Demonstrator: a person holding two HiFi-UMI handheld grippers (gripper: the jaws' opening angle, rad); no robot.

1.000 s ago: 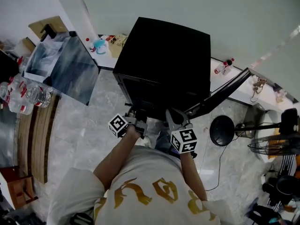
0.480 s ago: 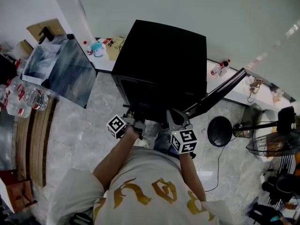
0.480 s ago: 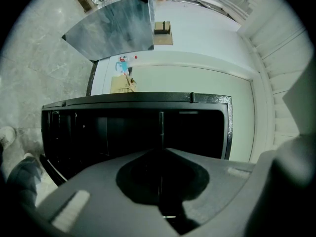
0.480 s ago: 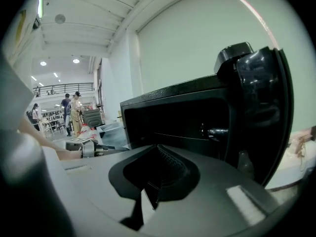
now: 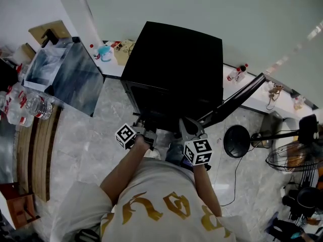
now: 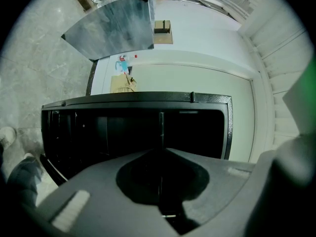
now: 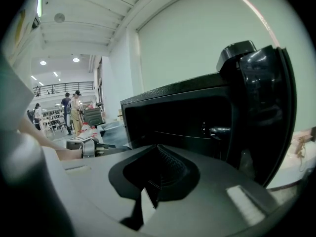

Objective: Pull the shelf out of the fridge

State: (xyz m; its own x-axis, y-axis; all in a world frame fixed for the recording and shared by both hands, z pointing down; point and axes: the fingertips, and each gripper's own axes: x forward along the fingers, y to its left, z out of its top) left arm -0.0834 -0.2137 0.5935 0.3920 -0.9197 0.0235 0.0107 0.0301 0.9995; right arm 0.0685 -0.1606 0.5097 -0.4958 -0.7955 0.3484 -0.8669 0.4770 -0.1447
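Note:
A small black fridge point(image 5: 176, 59) stands against the wall with its door point(image 5: 237, 97) swung open to the right. Both grippers sit at the mouth of the dark compartment point(image 6: 123, 127). My left gripper point(image 5: 143, 129) is shut on the thin shelf point(image 6: 161, 132), seen edge-on as a fine line running from the jaws into the fridge. My right gripper point(image 5: 185, 128) is also shut, with a thin pale edge of the shelf point(image 7: 144, 205) showing between its jaws. From the head view the shelf itself cannot be made out between the two grippers.
A grey reflective panel point(image 5: 70, 74) leans over a box left of the fridge. Water bottles point(image 5: 25, 102) lie beside a wooden bench point(image 5: 40, 150). A black round stand point(image 5: 237, 140) and a cable lie on the marble floor at right. People point(image 7: 74, 107) stand far off.
The head view has shifted slightly. Both grippers stay at the fridge mouth, shut, with no clear movement of the shelf.

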